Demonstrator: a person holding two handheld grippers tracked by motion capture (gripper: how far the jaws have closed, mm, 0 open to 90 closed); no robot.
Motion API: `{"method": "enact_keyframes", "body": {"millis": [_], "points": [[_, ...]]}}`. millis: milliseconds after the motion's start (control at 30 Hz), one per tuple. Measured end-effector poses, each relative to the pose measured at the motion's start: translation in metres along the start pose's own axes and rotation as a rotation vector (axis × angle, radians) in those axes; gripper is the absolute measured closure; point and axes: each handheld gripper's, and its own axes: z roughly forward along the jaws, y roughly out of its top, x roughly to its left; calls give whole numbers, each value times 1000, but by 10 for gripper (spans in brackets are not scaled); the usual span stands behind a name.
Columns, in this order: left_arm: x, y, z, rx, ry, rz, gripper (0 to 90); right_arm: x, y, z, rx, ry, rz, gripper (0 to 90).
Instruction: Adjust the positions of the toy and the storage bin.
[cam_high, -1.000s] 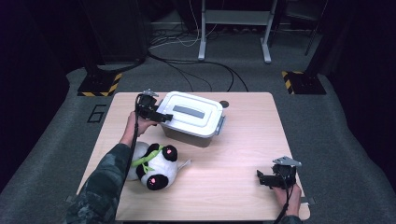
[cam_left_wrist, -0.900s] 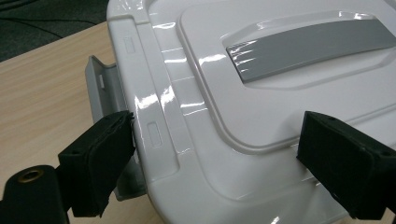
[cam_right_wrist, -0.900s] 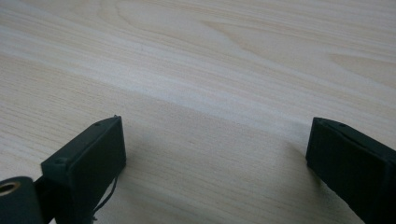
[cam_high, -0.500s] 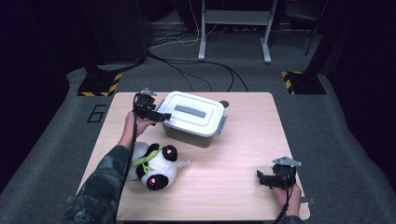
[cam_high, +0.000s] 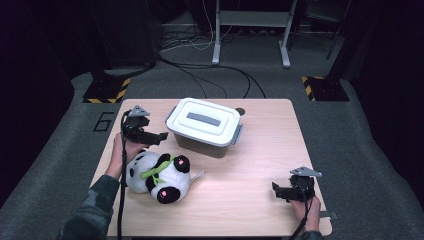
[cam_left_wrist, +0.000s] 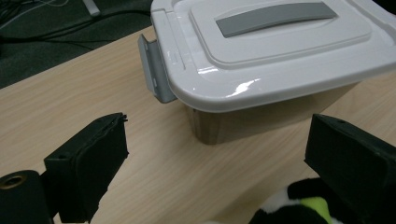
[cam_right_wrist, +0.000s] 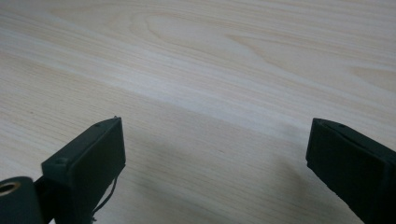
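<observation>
Left gripper (cam_high: 161, 135), jaws apart, faces the lidded box (cam_high: 204, 127); plush panda (cam_high: 159, 171) below it. Right gripper (cam_high: 276, 189), jaws apart, over bare table (cam_high: 260, 150).

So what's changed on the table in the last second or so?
Very little. The left claw has backed slightly away from the box, toward the panda; its jaws are open and hold nothing. The right claw, the box and the panda stayed put.
</observation>
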Motion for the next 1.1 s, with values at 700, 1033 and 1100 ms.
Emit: {"method": "enact_keyframes", "body": {"millis": [700,1033,1100], "points": [[-20,-98,-65,-64,108,-24,18,29,41,-4,-21,92,-40,46],[-29,-141,-89,-81,160,-15,6,41,61,-3,-25,123,-64,49],[-29,-157,-93,-67,172,-3,2,45,67,-3,-36,127,-66,51]]}}
